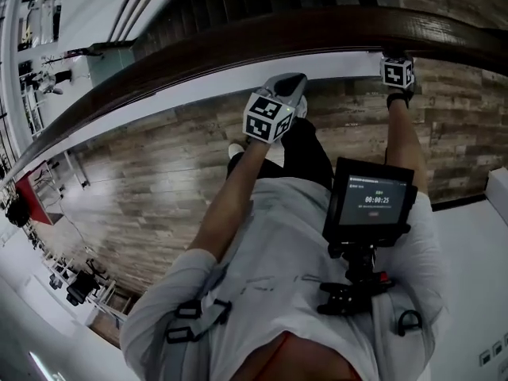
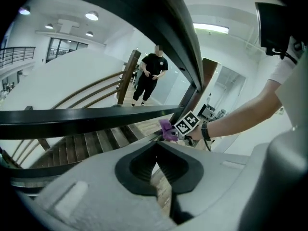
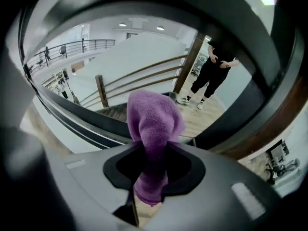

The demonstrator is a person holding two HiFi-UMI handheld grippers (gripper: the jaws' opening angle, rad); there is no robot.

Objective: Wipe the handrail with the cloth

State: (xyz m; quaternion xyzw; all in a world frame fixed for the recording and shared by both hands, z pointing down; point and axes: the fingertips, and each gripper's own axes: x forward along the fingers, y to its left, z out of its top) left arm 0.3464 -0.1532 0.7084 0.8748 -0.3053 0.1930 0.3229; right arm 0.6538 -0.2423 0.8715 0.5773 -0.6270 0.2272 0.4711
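The dark brown handrail (image 1: 238, 46) curves across the top of the head view. My right gripper (image 1: 397, 70) is tucked up against its underside at the right, jaw tips hidden by the rail. It is shut on the purple cloth (image 3: 153, 121), which bulges out ahead of the jaws in the right gripper view; the handrail (image 3: 276, 121) arcs close by on the right there. My left gripper (image 1: 294, 84) hangs just below the rail near the middle, shut with nothing in it. The left gripper view shows the handrail (image 2: 185, 37) overhead and the cloth (image 2: 167, 129) by the right gripper's marker cube.
Wooden stairs (image 2: 86, 146) drop away beyond the rail, with lower railings (image 3: 139, 76) alongside. A person in black (image 2: 151, 76) stands on the wood floor below. A chest-mounted screen (image 1: 373, 201) sits in front of my torso.
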